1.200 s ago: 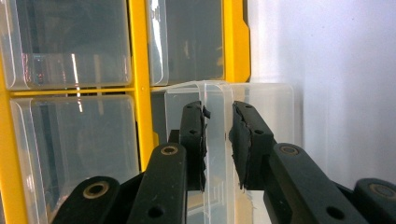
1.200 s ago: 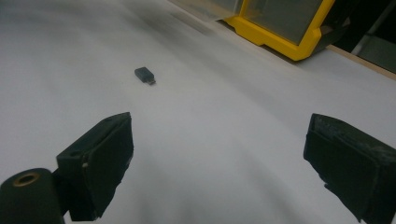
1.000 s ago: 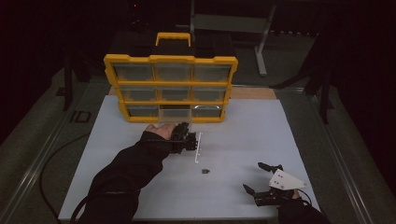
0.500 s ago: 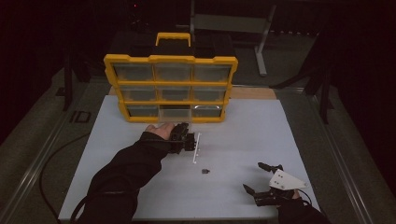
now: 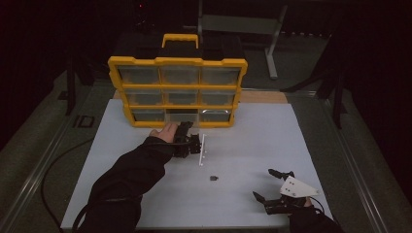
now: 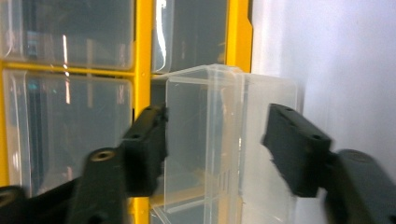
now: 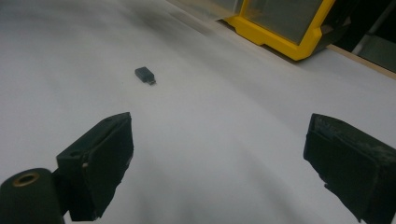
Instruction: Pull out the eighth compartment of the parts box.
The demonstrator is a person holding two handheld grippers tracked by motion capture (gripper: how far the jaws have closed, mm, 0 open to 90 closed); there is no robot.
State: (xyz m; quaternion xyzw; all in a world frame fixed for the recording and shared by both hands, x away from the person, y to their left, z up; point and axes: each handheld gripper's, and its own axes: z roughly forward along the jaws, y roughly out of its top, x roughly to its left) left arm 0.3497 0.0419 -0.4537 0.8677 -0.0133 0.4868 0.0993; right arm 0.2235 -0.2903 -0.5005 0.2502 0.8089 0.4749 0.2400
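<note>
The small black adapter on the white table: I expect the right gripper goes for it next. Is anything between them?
Nothing visible. Bare white table lies between the open right gripper and the small black adapter; the clear plastic drawer lies beyond it.

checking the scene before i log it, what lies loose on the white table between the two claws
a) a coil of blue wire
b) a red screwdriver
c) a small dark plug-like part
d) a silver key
c: a small dark part lies alone on the white table, and the right claw view shows it as a stubby dark plug ahead of the open right claw.
</note>
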